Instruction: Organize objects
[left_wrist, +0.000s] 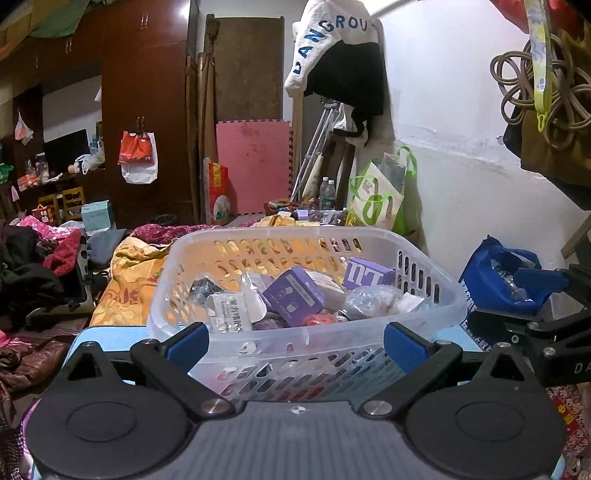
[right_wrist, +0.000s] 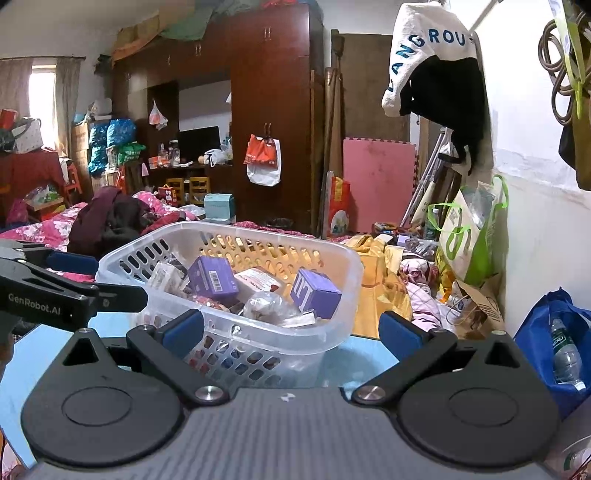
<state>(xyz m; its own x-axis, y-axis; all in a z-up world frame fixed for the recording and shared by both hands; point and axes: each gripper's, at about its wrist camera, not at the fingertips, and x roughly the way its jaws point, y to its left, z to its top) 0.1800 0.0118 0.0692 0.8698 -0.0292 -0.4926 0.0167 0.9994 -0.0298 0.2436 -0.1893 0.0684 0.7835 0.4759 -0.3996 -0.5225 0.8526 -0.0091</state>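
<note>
Two open grippers (left_wrist: 295, 347) (right_wrist: 291, 334), one basket (left_wrist: 236, 236).

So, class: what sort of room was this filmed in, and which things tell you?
Most likely a cluttered bedroom also used for storage. A tall wardrobe lines the far wall, quilts and clothes are heaped on a bed, and a basket of small boxes sits in front.

The left wrist view looks low and level along its fingers, straight at the near wall of the basket (left_wrist: 306, 334), very close. The right wrist view sits a little further right and back, facing the basket (right_wrist: 332, 332) from its right corner. Both share the basket, the far wardrobe (left_wrist: 147, 92), the pink mat (right_wrist: 378, 177) and the right wall.
</note>
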